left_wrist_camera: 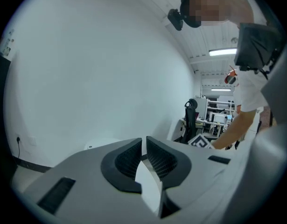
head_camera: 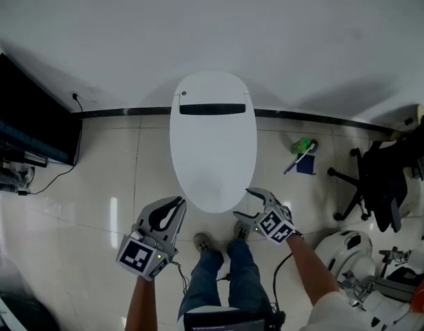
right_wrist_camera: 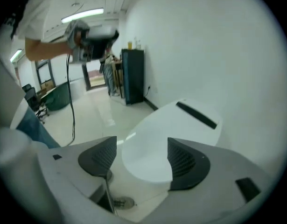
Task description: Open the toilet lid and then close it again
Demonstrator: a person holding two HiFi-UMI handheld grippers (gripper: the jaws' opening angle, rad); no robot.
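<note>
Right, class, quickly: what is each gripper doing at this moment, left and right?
Left gripper: closed, holding nothing.
Right gripper: open, empty, beside the toilet lid.

— How many toilets?
— One toilet [head_camera: 213, 143], with one lid [head_camera: 213, 164] and one black slot [head_camera: 212, 109] across its back.
— And grippers?
— Two: a left gripper [head_camera: 178, 202] and a right gripper [head_camera: 243, 204]. Two marker cubes [head_camera: 139, 255] as well, one on each.
— Shoes?
— Two shoes [head_camera: 201, 241] on the floor [head_camera: 115, 185].
— Chairs?
— One office chair [head_camera: 377, 185].
— Anything else?
— One black cabinet [head_camera: 32, 116], and one green cleaning tool [head_camera: 303, 145]; I can't tell what kind.
</note>
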